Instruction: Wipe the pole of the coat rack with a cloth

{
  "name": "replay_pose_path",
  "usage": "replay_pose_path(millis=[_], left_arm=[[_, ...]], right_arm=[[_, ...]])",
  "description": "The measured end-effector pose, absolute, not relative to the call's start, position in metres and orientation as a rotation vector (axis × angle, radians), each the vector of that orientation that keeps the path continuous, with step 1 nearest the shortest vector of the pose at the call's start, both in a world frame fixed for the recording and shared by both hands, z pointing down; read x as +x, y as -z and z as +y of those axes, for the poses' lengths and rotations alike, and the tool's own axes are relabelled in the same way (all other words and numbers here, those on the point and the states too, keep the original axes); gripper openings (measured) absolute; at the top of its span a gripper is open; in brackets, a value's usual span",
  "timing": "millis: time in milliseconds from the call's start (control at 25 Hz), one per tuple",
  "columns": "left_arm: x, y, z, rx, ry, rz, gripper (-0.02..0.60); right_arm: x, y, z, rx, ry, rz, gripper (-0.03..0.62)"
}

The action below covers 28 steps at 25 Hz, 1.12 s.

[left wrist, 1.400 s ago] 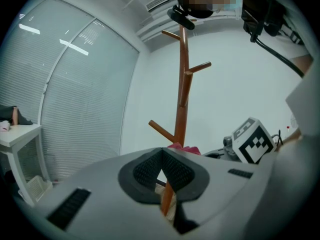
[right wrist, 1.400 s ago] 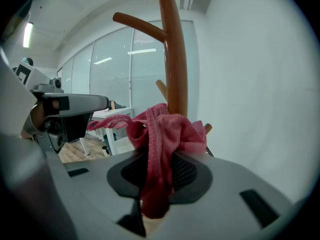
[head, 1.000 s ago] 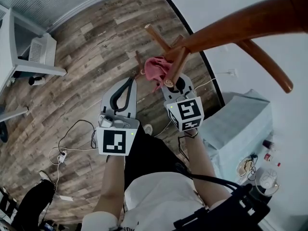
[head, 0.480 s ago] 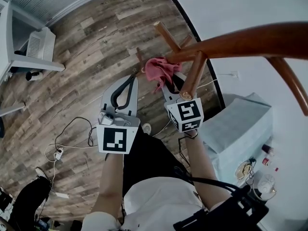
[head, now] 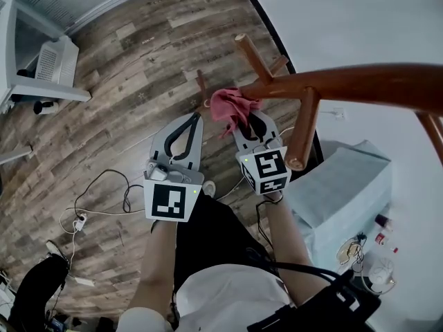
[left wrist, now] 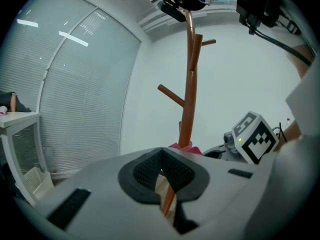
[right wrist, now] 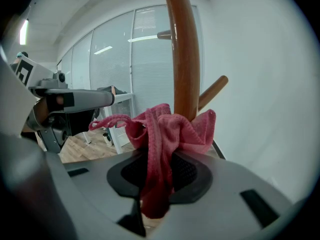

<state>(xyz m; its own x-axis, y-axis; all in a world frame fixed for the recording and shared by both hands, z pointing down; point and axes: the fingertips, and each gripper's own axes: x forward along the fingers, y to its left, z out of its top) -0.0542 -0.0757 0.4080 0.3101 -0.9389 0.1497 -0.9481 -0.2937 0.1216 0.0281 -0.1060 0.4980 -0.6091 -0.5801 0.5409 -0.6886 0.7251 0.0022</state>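
The brown wooden coat rack pole (head: 346, 81) runs from the near right down to its foot on the floor. A pink cloth (head: 228, 104) is bunched against the pole low down. My right gripper (head: 243, 120) is shut on this cloth (right wrist: 160, 129), and the pole (right wrist: 182, 59) rises right behind it. My left gripper (head: 194, 117) hangs just left of the pole with its pads together and nothing between them. In the left gripper view the pole (left wrist: 189, 99) stands beyond the jaws of the left gripper (left wrist: 161, 156), with the cloth (left wrist: 185, 147) peeking above them.
Pegs stick out of the pole at the far end (head: 246, 49) and close by (head: 304, 133). A white desk (head: 41, 81) stands at far left. Cables and a power strip (head: 79, 221) lie on the wood floor. A pale blue covered block (head: 339, 185) sits by the white wall.
The view has swung, so the near peg now shows to the right of my right gripper. Both grippers shifted slightly; the cloth stays against the pole at about the same place.
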Motion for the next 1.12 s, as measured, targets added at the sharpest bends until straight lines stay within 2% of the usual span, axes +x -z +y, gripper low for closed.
replay_pose_path(millis=[200, 1120], left_arm=[[-0.049, -0.417, -0.078, 2.547, -0.252, -1.704, 0.012], [-0.045, -0.465, -0.085, 2.539, -0.268, -1.606, 0.012]], right_arm=[[0.027, -0.508, -0.108, 0.955, -0.268, -2.396, 0.101], [0.019, -0.556, -0.11, 0.943, -0.243, -2.338, 0.101]])
